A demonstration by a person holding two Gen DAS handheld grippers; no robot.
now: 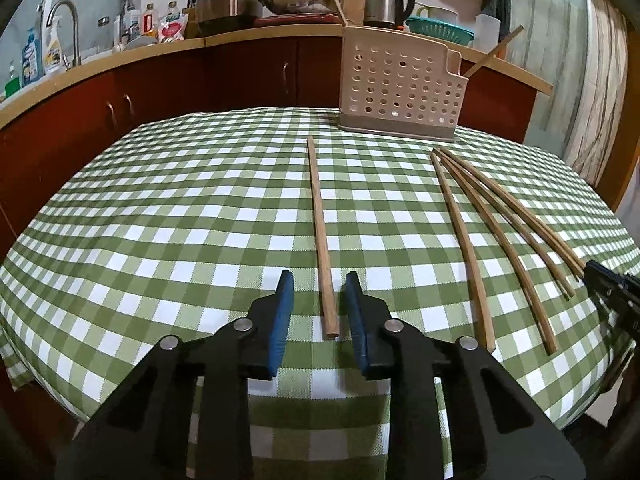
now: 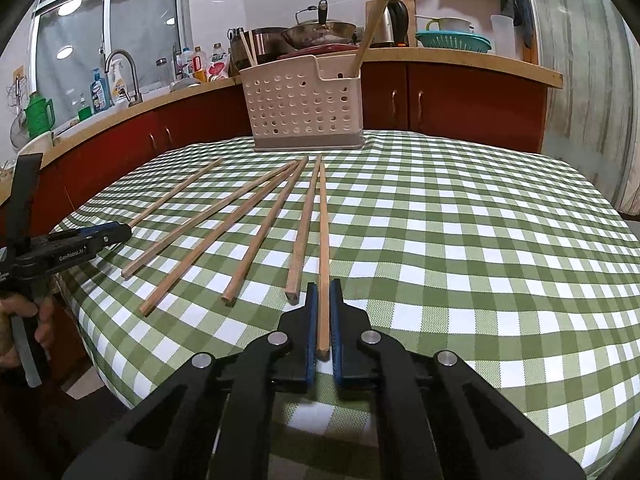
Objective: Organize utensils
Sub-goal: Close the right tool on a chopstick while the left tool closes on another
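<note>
Several wooden chopsticks lie on the green checked tablecloth (image 1: 180, 220). My left gripper (image 1: 318, 282) is open, its blue pads on either side of the near end of a single chopstick (image 1: 320, 232). My right gripper (image 2: 324, 290) is shut on the rightmost chopstick (image 2: 323, 240), whose near end sits between the pads. Several more chopsticks (image 2: 256, 236) lie to its left. A beige perforated utensil holder (image 2: 304, 104) stands at the table's far side with two chopsticks (image 2: 370, 36) upright in it; it also shows in the left wrist view (image 1: 396, 88).
Behind the table runs a wooden counter (image 1: 248, 36) over red cabinets, with a kettle (image 1: 388, 2), pots, bottles, a faucet (image 1: 66, 24) and a teal colander (image 2: 452, 40). The left gripper shows at the left edge of the right wrist view (image 2: 96, 236).
</note>
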